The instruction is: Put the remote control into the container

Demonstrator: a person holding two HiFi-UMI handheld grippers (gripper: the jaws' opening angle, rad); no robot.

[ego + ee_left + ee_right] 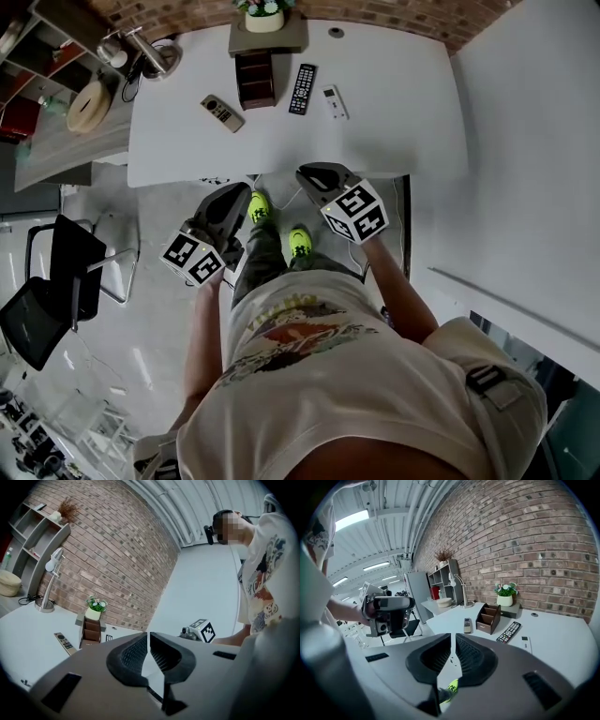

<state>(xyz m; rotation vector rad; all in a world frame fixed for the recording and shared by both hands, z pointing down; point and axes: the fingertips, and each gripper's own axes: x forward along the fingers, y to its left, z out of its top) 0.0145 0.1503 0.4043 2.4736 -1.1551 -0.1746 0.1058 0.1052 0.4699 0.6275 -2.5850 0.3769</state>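
Left gripper (231, 201) and right gripper (322, 178), both clenched on nothing, short of the white table (394, 122), where the black remote control (302, 88) lies just beside the brown wooden organiser (255, 79): arriving with jaws unopened would likely shove the remote aside.

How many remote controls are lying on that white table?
3: a grey one left of the brown organizer, a black one just right of it, a white one further right. None looks hidden.
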